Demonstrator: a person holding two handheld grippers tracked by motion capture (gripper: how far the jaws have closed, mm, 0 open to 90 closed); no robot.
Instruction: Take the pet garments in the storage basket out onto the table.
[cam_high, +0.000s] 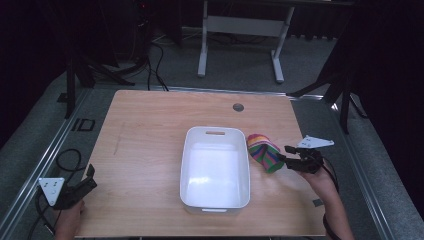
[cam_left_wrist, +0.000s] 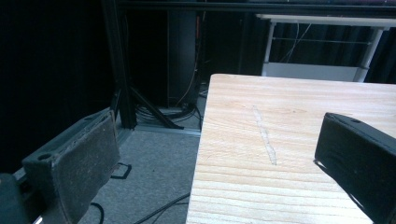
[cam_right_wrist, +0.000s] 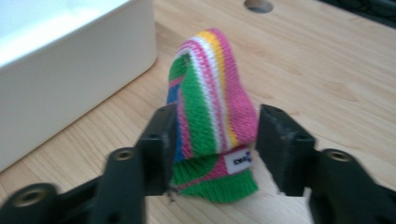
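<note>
white bin (cam_high: 215, 197): mid-table, nothing inside.
striped knit item (cam_right_wrist: 212, 116): on the table beside the bin.
right gripper (cam_right_wrist: 212, 140): jaws apart, flanking the knit.
left gripper (cam_left_wrist: 210, 154): jaws apart, holding nothing.

Your high view looks forward and down from your side, taking in the whole wooden table (cam_high: 150, 150), with your forearms entering at 6 o'clock. Your left gripper view sits low at the table's near-left corner, facing along the left edge toward the dark frame and floor beyond. Your right gripper view sits close above the tabletop, facing the striped knitted sock (cam_right_wrist: 210, 116), with the white bin (cam_right_wrist: 70, 70) at 10 o'clock. High and right gripper views share sock (cam_high: 263, 151), bin (cam_high: 215, 170) and the cable hole (cam_high: 238, 107).
</note>
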